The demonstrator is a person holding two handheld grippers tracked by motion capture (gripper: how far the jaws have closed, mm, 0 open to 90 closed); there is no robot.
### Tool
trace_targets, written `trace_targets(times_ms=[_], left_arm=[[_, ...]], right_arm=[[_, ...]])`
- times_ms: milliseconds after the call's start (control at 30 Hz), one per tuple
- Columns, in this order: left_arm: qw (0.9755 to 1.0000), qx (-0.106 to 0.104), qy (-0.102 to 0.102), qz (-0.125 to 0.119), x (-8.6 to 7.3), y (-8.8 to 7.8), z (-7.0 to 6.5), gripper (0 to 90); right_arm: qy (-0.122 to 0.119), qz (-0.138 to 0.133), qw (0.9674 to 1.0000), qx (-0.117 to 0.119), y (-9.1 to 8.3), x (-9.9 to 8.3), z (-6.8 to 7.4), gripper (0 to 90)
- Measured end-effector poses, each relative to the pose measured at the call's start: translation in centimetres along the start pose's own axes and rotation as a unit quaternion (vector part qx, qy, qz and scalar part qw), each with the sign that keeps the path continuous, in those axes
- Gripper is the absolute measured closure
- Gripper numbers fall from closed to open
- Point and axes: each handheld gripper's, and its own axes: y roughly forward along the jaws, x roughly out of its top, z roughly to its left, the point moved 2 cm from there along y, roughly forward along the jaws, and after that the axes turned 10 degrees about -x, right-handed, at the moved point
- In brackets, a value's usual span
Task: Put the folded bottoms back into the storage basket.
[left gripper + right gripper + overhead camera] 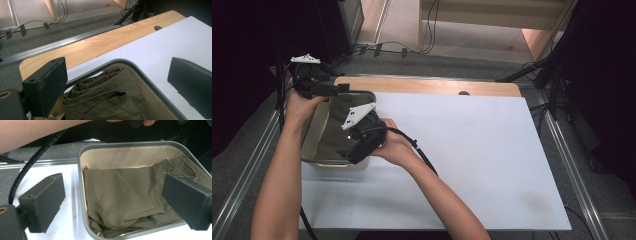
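- Two tongs, left tongs [343, 90] and right tongs [343, 154], stand released, nothing gripped.
- Olive cloth [125, 192] lies folded inside the grey-rimmed bin [82, 202] on the bench [472, 150], beneath both tongs.
- No writing is legible.

Cloth [125, 192] in bin [80, 170] (table's [472, 150] left edge)

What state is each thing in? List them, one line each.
olive garment: folded and crumpled, lying inside the bin, held by neither gripper.
bin: upright on the white table top, open, no lid on it.
left gripper: open, jaws apart over the bin's far corner.
right gripper: open, jaws either side of the garment, not pressing it.
white table top: flat, bare beside the bin.
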Motion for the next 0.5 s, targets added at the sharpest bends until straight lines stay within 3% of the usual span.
trace_targets(times_ms=[400,500], left_arm=[[1.0,0.001,0.003,0.004,-0.3,0.0,-0.9,0.0],[0.9999,-0.008,0.006,0.013,-0.3,0.2,-1.4,0.0]], right_arm=[[0.01,0.002,0.9998,0.015,-0.9,-0.6,-0.4,0.0],[0.01,0.005,0.9998,0.016,-1.2,-0.8,-0.5,0.0]])
